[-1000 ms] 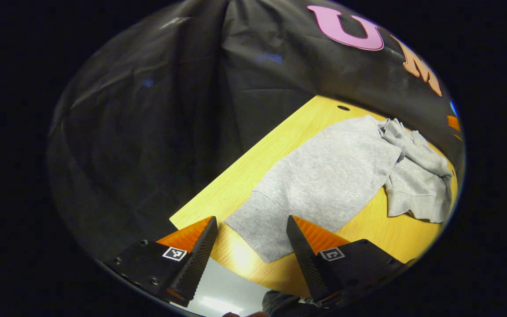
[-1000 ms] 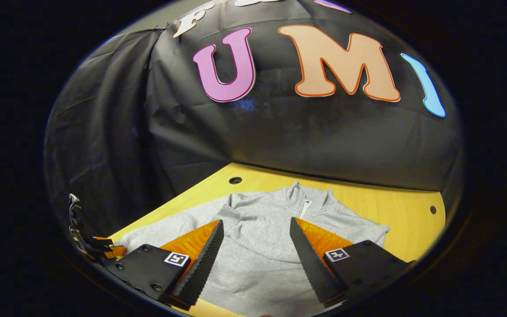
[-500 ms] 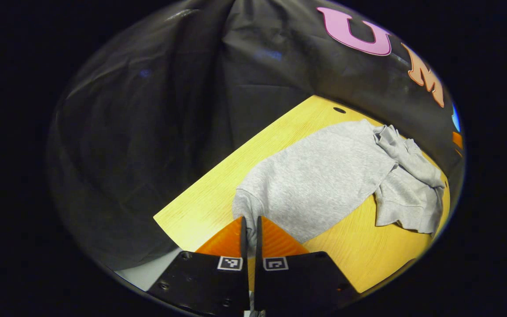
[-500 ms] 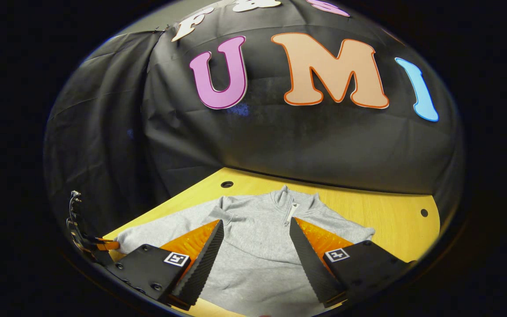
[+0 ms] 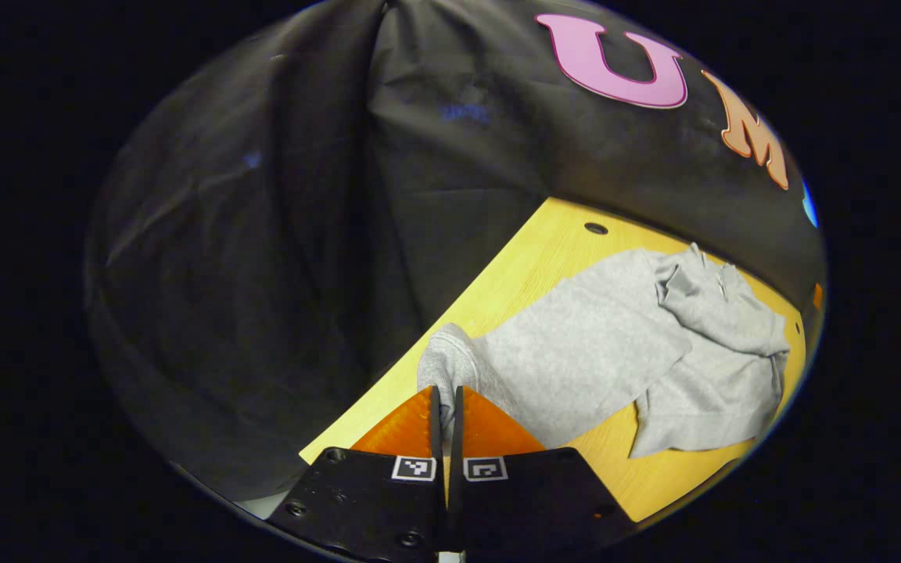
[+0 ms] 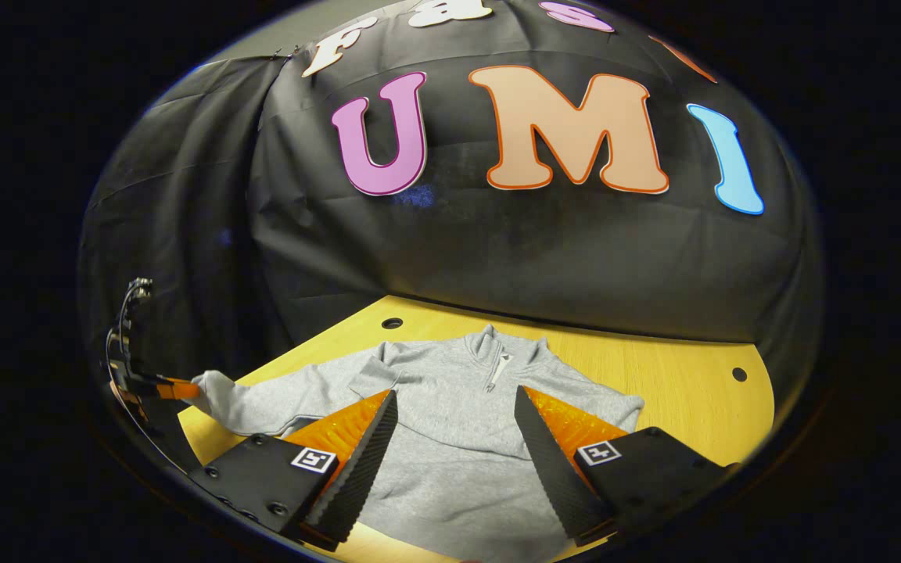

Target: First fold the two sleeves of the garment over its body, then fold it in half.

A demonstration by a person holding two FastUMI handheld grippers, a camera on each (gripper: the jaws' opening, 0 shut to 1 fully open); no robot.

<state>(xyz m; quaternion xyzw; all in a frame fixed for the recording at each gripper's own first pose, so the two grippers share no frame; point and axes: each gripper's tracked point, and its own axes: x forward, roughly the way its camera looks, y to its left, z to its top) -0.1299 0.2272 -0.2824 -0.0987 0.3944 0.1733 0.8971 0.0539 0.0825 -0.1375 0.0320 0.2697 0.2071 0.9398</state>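
A: Biggest thing first. The table [image 6: 677, 367] is bare yellow wood with the dark wall close behind it, and the sweater [image 6: 450, 438] lies face up across the middle, collar toward the far wall, hem toward the near edge.

B: Flat?

A: The body, yes. In the right gripper view the zip collar sits squarely at the far side, so it looks laid out for folding. The left sleeve [image 5: 576, 352] runs out toward the left edge of the table. I can't make out the other sleeve clearly; in the left gripper view the cloth at the far right is bunched.

B: And the left gripper [image 5: 445, 407]?

A: Fingers closed to a thin slit with the cuff [image 5: 446, 363] pinched between them. The cuff stands off the wood in a small hump, which I take to mean the sleeve is being raised to carry it over the body. Gripping at the cuff makes sense: the whole sleeve follows from its end.

B: Can you see that from the other side?

A: Yes. At the near left of the right gripper view, the sleeve end rises toward that same tool.

B: The right gripper [image 6: 454, 438]?

A: Spread wide, holding nothing, poised above the chest. My guess is it waits there to press the body down, or for its own sleeve.

B: Progress?

A: Early. No sleeve lies over the body yet; the half fold is still to come.
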